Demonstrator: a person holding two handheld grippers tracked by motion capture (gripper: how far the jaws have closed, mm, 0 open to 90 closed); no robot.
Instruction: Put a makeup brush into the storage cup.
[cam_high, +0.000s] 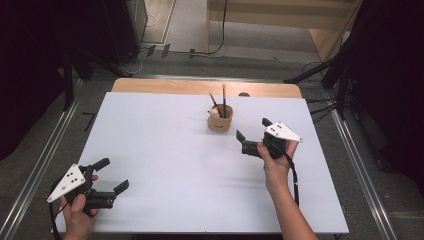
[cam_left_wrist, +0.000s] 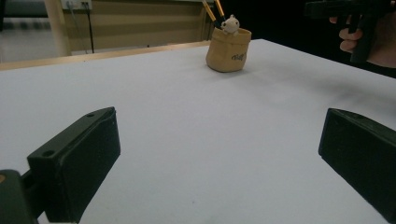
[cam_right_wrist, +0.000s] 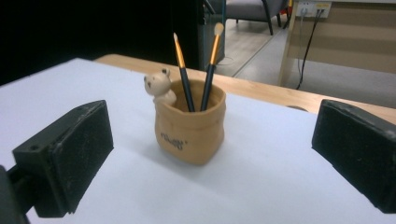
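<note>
Toward the far edge of the white-topped table (cam_high: 165, 165), a little right of centre, I see a tan sack-shaped ceramic pot (cam_high: 220, 120) standing upright. It holds two paintbrushes with dark handles and orange ferrules (cam_right_wrist: 195, 70), bristles up, which lean apart from each other inside it. A small cream bear figure (cam_right_wrist: 159, 86) sits on the pot's rim, and dark lettering, too small for me to read, marks the pot's side.

My right gripper (cam_high: 254, 135) hovers just right of the pot, near the table's right edge, held in the right hand (cam_high: 274, 159). Its jaws stand wide apart and hold nothing. In the right gripper view the pot stands between the two black jaws but farther off, touching neither. The grey three-cornered plate (cam_high: 283, 132) sits on top of this gripper, and its cable (cam_high: 295, 180) trails back along the forearm.

My left gripper (cam_high: 111, 176) is at the near left corner of the table, held in the left hand (cam_high: 79, 212), well apart from the pot. Its jaws are also spread wide with nothing between them, and point across the bare tabletop. In the left gripper view the pot appears far off near the table's far edge, and the right hand with its gripper shows at the upper right.

A strip of bare wood (cam_high: 200, 86) runs along the table's far edge beyond the white surface.
</note>
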